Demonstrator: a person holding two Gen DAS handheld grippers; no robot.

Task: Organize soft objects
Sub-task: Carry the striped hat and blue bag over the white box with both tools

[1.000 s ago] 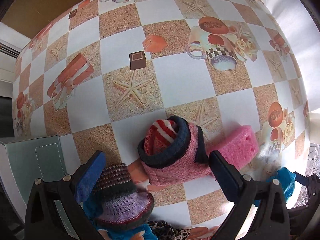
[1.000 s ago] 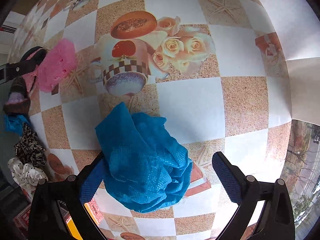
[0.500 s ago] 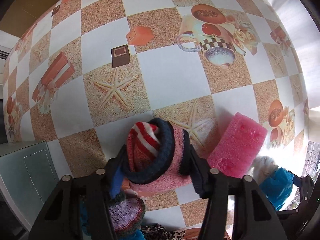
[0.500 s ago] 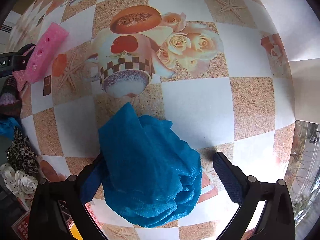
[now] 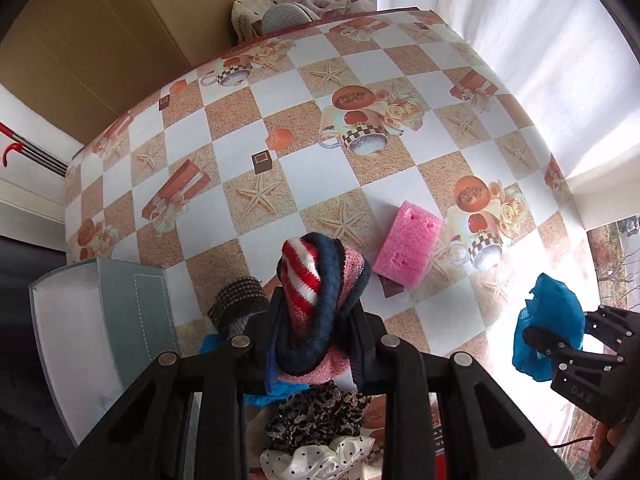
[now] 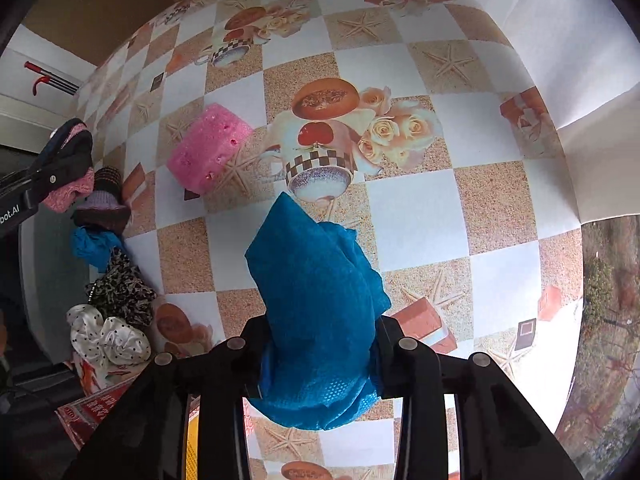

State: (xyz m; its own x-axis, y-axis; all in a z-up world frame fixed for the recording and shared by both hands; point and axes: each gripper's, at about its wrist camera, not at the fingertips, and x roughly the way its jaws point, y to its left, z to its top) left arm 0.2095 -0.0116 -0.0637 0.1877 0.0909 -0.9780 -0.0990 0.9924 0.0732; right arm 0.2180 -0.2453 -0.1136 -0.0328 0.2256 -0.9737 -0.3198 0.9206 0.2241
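My left gripper [image 5: 314, 334] is closing on a pink knitted hat [image 5: 316, 304] with a navy rim and a red-and-white striped part; the pads press its sides and it hangs above the table. My right gripper [image 6: 320, 354] is closing on a crumpled blue mesh cloth [image 6: 316, 304], squeezed between the pads and lifted. The left wrist view also has that cloth [image 5: 550, 332] and the right gripper [image 5: 560, 344] at the right edge. A pink sponge [image 5: 406, 248] lies on the checked tablecloth [image 5: 348, 176]; the sponge [image 6: 208, 146] also shows in the right wrist view.
A striped purple knitted hat [image 5: 238, 306], a leopard-print scrunchie [image 5: 316, 414], a white dotted scrunchie [image 5: 320, 460] and a blue scrap lie at the near table edge. A grey-green container [image 5: 108, 336] stands at the left. White curtains [image 5: 540, 40] hang right; laundry is piled beyond the far edge.
Both grippers went from wide open to closed on their items. Both rose, lifting the pink hat and the blue cloth off the table, so more of the table shows.
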